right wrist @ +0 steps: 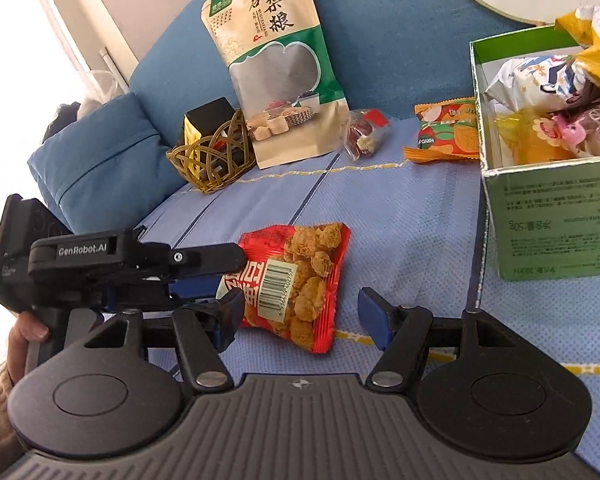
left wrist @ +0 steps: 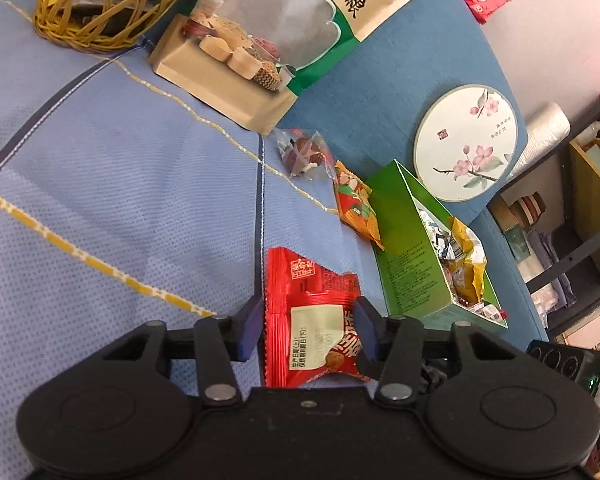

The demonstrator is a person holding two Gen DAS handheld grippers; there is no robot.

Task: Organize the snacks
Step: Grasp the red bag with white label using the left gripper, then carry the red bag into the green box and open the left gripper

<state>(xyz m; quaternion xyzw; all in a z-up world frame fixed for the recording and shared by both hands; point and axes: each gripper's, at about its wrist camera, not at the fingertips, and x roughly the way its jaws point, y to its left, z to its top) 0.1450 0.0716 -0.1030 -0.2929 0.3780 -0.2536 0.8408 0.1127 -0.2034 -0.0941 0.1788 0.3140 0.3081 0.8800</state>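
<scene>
A red snack packet (left wrist: 312, 312) printed with fried nuggets (right wrist: 300, 280) lies low over the light blue sofa cover. My left gripper (left wrist: 308, 328) is shut on it, its blue pads against both sides. In the right wrist view the left gripper (right wrist: 236, 276) comes in from the left and pinches the packet's left end. My right gripper (right wrist: 300, 316) stands open just in front of the packet, its pads clear of the wrapper. A green box (left wrist: 412, 272) (right wrist: 552, 220) filled with several wrapped snacks stands to the right. An orange packet (left wrist: 358, 204) (right wrist: 444, 136) and a clear-wrapped date snack (left wrist: 304, 152) (right wrist: 366, 132) lie behind it.
A large grain-snack bag (right wrist: 276, 80) leans on the blue backrest beside a wicker basket (right wrist: 212, 160). A round flowered fan (left wrist: 466, 144) rests behind the box. A blue cushion (right wrist: 96, 160) sits at the left. A person's hand (right wrist: 28, 328) holds the left gripper.
</scene>
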